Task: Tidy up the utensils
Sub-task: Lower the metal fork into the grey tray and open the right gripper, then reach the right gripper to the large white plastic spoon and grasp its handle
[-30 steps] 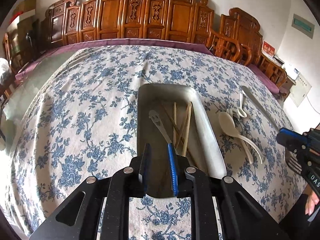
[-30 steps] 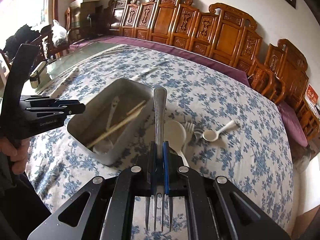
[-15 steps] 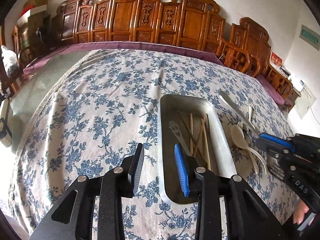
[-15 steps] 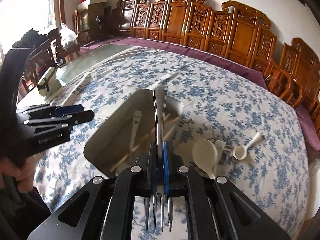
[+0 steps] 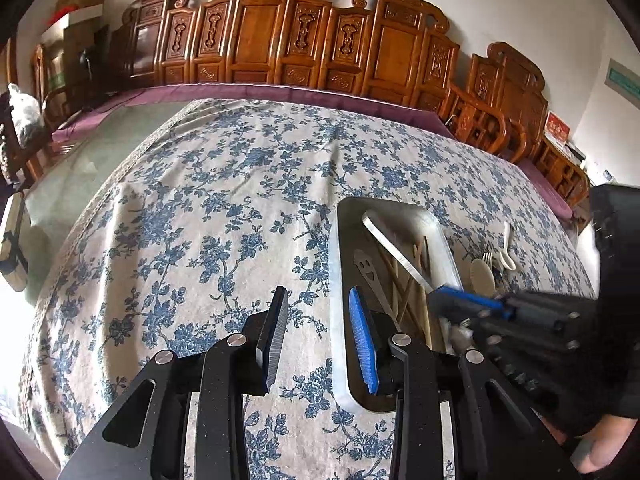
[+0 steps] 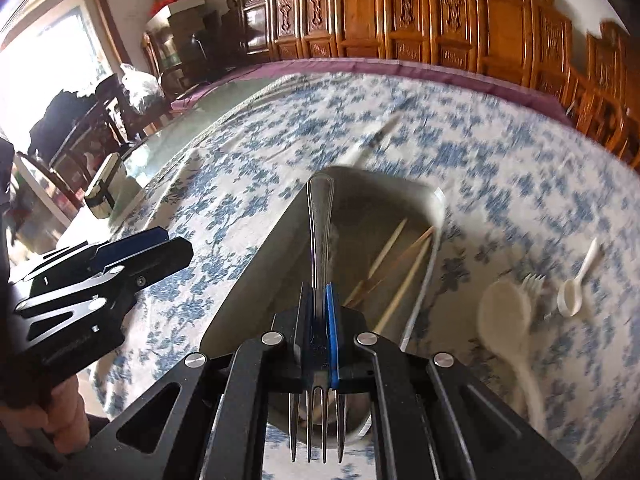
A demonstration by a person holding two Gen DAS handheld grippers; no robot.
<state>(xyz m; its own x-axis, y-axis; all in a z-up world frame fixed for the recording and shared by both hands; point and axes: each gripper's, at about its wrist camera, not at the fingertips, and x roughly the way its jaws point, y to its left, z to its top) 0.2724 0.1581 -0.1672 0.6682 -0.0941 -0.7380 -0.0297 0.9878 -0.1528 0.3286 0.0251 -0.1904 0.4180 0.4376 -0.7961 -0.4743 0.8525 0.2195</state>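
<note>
Right gripper clamped on silver metal fork, tines toward camera, handle pointing out over grey rectangular metal tray. Left gripper jaws apart, nothing between them, over near left rim of tray. Inside tray: wooden chopsticks, smiley-face metal utensil. Right of tray on blue-floral tablecloth: cream plastic spoon, small white spoon, white plastic fork.

The tablecloth past the right gripper was all smeared with motion blur; the cream spoon off to its right was fuzzy too; the fork had its neck hidden between the pads; in the left view the right gripper's tip was blurred, and it covered the tray's near right corner.
</note>
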